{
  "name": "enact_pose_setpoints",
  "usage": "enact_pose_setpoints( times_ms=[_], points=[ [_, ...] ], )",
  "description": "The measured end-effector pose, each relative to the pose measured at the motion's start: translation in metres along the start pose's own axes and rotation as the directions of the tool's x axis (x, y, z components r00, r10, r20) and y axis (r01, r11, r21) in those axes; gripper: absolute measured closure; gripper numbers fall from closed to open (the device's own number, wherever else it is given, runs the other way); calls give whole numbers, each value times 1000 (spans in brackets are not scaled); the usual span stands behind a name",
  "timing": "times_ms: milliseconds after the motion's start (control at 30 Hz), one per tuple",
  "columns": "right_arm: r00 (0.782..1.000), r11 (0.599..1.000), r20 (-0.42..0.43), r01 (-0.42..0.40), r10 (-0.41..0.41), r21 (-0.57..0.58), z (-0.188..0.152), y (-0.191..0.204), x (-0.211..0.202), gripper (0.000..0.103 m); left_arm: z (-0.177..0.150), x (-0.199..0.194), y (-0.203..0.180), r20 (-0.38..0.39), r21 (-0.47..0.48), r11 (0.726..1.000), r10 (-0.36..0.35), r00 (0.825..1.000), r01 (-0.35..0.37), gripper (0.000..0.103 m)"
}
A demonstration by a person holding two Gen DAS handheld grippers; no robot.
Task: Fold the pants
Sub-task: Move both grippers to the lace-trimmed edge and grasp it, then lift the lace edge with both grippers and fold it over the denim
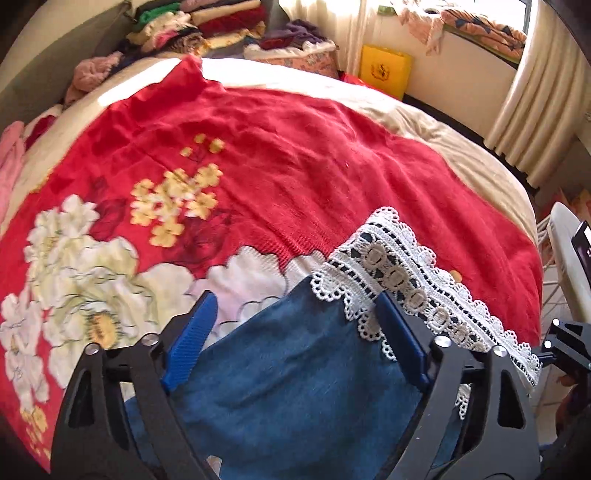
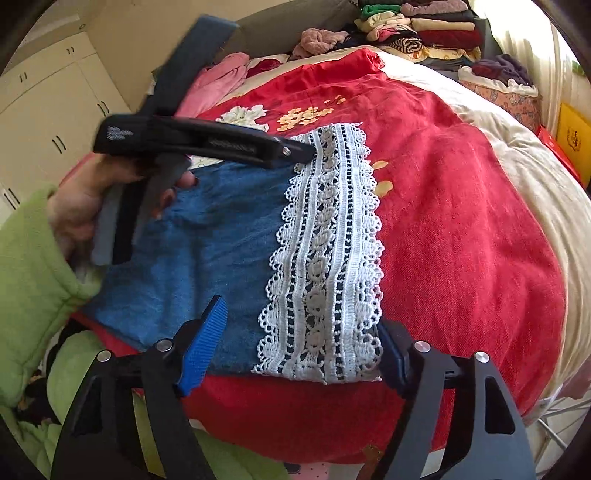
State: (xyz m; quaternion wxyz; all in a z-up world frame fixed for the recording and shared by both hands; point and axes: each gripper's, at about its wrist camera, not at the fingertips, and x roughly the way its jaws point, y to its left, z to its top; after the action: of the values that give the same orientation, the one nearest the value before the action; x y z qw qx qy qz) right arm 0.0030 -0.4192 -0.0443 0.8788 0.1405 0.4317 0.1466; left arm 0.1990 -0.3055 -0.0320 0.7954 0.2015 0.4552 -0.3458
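The blue denim pants [image 2: 207,236] with a white lace hem band [image 2: 325,258] lie flat on the red floral blanket [image 2: 461,229]. My left gripper [image 1: 295,306] is open, its blue pads either side of the denim [image 1: 295,387] and lace [image 1: 402,280]. It also shows in the right wrist view [image 2: 306,151], at the far end of the lace. My right gripper [image 2: 303,328] is open, straddling the near end of the lace, just above the fabric.
The blanket covers a bed with a beige quilt [image 1: 424,122]. Stacks of folded clothes [image 1: 207,22] lie at the bed's far end. A yellow box [image 1: 384,70] and curtain [image 1: 532,110] stand right. White cabinets [image 2: 48,110] stand left. My green sleeve [image 2: 29,258] is near.
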Motion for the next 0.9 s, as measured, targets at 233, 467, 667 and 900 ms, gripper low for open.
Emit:
enact_pose_setpoints(
  times_ms=[233,467,667,900],
  points=[
    [999,1000,19,-28,28,-3,4,1,2,49,-5,6,-7,-21,-20,994,-112,993,112,44],
    [999,999,29,-37,36,9,6,3,3,67,-2,7,-13,-56,-82,992,-97,994,92,72],
    [1000,999,4,-22,22,-27,10,6,7,81,-6,-6,-13,-27,-99,990,-103,994,100,91],
    [996,994,42,-73,77,-87,18,25,-13,86,-11,-34,-5,58,-117,981,-147,987,153,91]
  ],
)
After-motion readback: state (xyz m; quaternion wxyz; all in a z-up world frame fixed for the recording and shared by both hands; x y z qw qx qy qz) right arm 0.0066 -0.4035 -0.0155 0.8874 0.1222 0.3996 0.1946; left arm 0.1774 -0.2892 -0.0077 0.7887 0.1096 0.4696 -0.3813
